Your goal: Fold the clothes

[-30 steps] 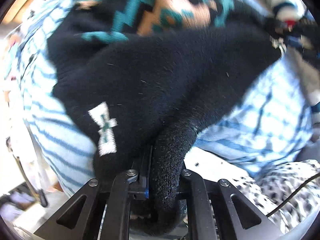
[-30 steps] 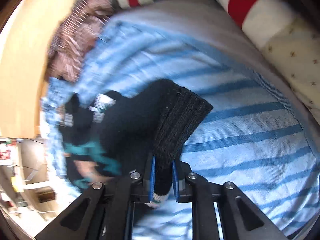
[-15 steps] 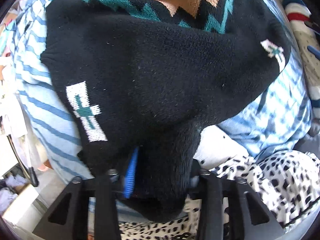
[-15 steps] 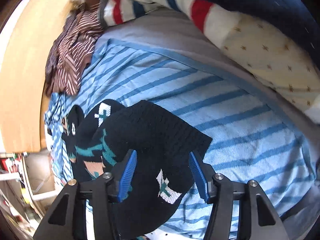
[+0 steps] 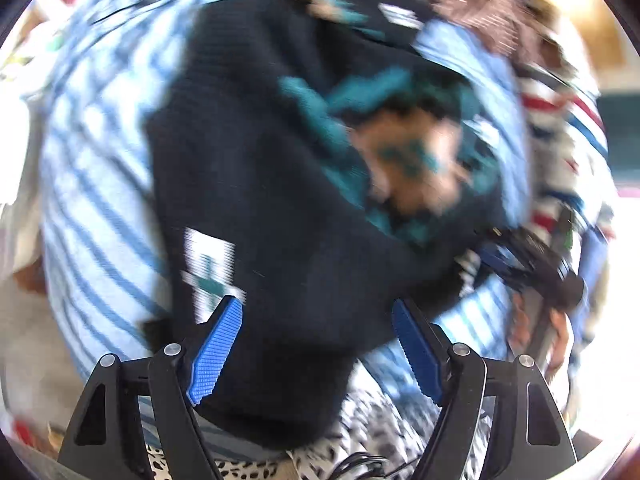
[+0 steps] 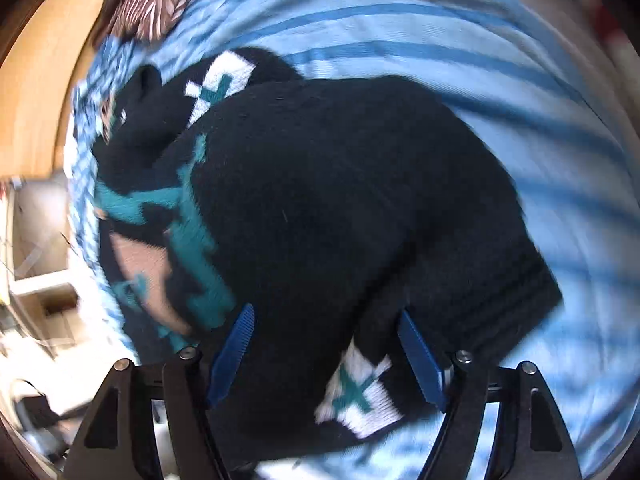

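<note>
**Both claws released over the black sweater**

Operator, your left wrist view is heavily smeared by motion; pattern edges and everything along the rim cannot be read reliably. At its left edge only pale blur shows. The black sweater (image 5: 260,184) lies bunched on the blue-striped sheet (image 5: 92,208) of the bed, its teal and peach pattern toward the right. A spotted black-and-white fabric (image 5: 372,428) is cut off at the bottom edge. Your left claw (image 5: 316,356) stands wide, its jaws having just been opening; the sweater's dark fold lies between the blue pads (image 5: 216,352), but neither pad presses on it. At far right the other gripper shows only as a dark blurred shape.

In your right wrist view, a brown striped garment (image 6: 156,0) is cropped at the top left. The sweater fills the centre, its ribbed hem to the right. Your right claw (image 6: 328,356) is likewise released, jaws just opened, with a white-and-teal cuff (image 6: 360,396) lying loose between its pads.
</note>
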The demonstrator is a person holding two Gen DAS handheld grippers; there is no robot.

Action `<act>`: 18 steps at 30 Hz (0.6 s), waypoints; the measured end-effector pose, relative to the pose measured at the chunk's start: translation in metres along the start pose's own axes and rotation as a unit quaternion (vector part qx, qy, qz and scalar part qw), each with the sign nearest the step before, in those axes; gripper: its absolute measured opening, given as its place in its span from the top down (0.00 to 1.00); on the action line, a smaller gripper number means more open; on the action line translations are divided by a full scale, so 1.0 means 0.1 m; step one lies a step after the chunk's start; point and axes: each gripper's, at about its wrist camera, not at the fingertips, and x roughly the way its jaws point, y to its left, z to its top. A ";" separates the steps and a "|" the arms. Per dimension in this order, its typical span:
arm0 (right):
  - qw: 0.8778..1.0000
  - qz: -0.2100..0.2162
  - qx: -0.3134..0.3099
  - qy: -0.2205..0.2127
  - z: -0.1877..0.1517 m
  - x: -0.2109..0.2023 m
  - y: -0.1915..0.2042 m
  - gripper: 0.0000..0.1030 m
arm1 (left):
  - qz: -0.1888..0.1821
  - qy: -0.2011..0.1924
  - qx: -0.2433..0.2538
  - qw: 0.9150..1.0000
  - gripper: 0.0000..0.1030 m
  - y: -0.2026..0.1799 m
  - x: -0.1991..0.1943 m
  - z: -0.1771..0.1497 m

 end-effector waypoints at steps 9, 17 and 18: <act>0.998 0.030 -0.051 -0.013 0.30 -0.38 0.03 0.28 | 0.033 -0.062 -0.107 0.992 0.24 0.75 0.40 0.25; 0.999 -0.020 -0.033 -0.037 0.23 -0.59 -0.49 0.16 | 0.056 -0.055 -0.131 0.988 0.24 1.01 0.72 0.25; 0.999 -0.030 -0.027 -0.018 0.22 -0.48 -0.55 0.17 | 0.071 -0.055 -0.123 0.988 0.23 0.99 0.73 0.23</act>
